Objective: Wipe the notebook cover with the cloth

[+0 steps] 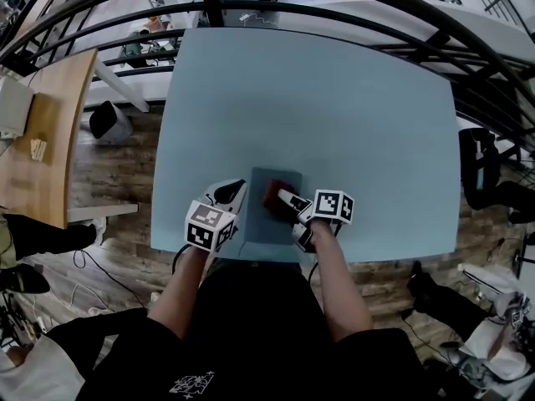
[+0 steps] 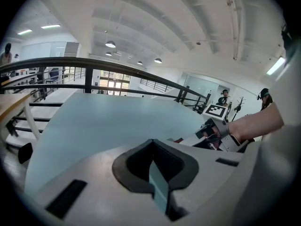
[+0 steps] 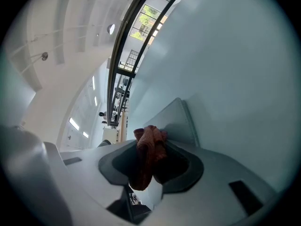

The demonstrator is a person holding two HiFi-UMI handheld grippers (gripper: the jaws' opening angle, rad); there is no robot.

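A grey-blue notebook (image 1: 264,222) lies flat near the front edge of the light blue table (image 1: 334,107). My right gripper (image 1: 282,199) is shut on a bunched red cloth (image 1: 272,195), which rests on the notebook's far right part. In the right gripper view the cloth (image 3: 149,149) fills the jaws, with the notebook (image 3: 178,120) just beyond it. My left gripper (image 1: 233,194) is at the notebook's left edge. In the left gripper view its jaws are shut on a thin grey-blue edge of the notebook (image 2: 159,188). The right gripper (image 2: 209,134) shows to the right there.
A wooden desk (image 1: 50,140) stands to the left of the table. A dark curved railing (image 1: 351,7) runs behind it. A black chair (image 1: 481,170) sits at the right. Cables lie on the wood floor (image 1: 117,266).
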